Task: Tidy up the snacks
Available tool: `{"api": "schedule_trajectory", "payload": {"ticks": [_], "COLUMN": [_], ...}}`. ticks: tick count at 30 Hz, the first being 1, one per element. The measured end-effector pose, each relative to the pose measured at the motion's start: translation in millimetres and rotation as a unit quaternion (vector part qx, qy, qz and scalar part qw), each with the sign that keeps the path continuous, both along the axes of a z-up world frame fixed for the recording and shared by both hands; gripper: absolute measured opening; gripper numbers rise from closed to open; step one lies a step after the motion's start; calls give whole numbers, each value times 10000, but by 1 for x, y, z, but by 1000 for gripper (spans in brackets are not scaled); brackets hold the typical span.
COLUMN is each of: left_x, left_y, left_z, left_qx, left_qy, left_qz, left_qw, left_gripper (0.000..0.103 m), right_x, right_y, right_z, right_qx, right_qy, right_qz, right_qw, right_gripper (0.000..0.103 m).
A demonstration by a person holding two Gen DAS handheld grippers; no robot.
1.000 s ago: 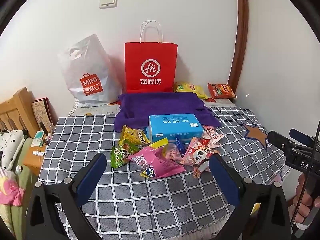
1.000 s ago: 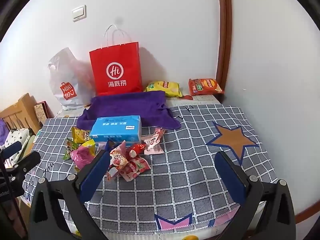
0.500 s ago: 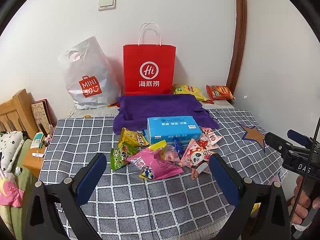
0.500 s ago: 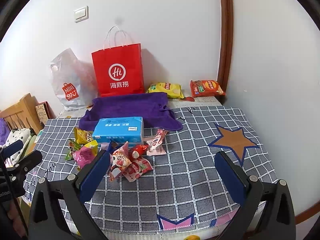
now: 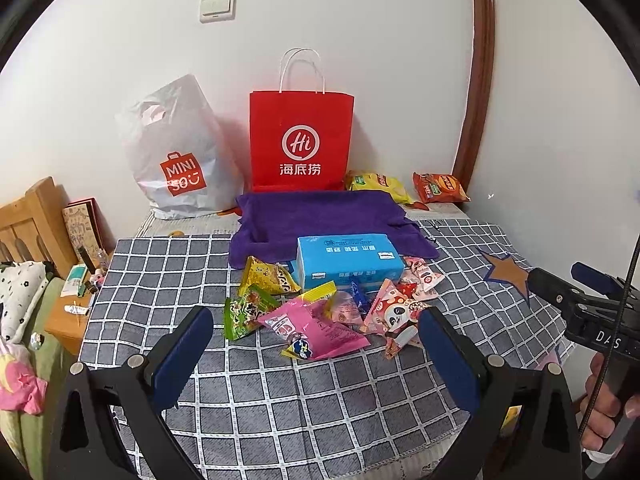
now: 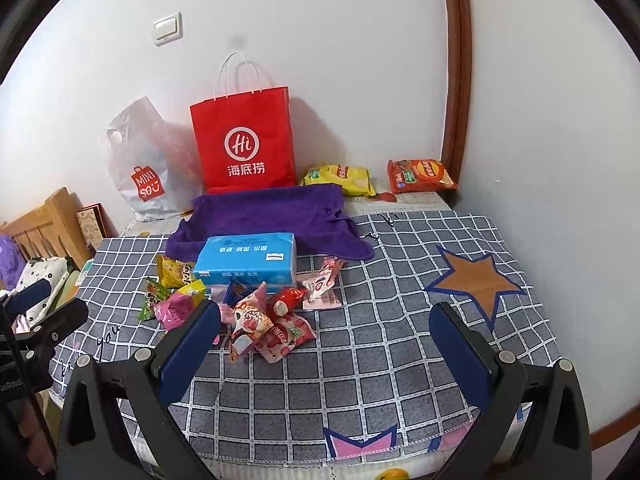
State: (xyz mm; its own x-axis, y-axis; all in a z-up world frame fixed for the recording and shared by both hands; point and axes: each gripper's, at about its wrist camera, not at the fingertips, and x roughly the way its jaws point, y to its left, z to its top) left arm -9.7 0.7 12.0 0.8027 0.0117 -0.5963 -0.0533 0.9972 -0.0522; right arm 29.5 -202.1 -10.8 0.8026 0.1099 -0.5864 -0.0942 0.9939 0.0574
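Observation:
A pile of small snack packets (image 5: 320, 312) lies on the grey checked tablecloth (image 5: 168, 272), in front of a blue box (image 5: 348, 264); the pile also shows in the right wrist view (image 6: 256, 312). A pink packet (image 5: 316, 328) is nearest the left gripper. A yellow chip bag (image 5: 378, 185) and a red chip bag (image 5: 438, 188) lie at the back by the wall. My left gripper (image 5: 316, 344) is open and empty, short of the pile. My right gripper (image 6: 326, 340) is open and empty, to the right of the pile.
A red paper bag (image 5: 301, 140) and a white plastic bag (image 5: 176, 152) stand against the wall. A purple towel (image 5: 320, 220) lies behind the blue box. A wooden bed frame (image 5: 28, 224) and a low shelf (image 5: 68, 316) stand left of the table.
Both grippers have drawn back and risen slightly, so the table sits a little lower and farther in both views. Both stay open. Nothing on the table has moved.

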Motion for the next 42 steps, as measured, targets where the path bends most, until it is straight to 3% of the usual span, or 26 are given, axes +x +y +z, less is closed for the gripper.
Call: {"api": "schedule_trajectory", "payload": {"ticks": [19,42], "left_x": [0,41], "left_y": [-2,5], "left_z": [-1,-5], "left_qx": [16,-48], "left_qy": [-43,133], "left_qz": [-102,-216], "left_qw": [9999,9997], "left_gripper": [103,103], "right_x": [-3,31], "right_y": [9,18], "right_z": [-1,-8], "right_qx": [8,80], "right_qy": [-53,28], "right_qz": [131,304], "right_qw": [9999,9995], "right_gripper": [102,102]}}
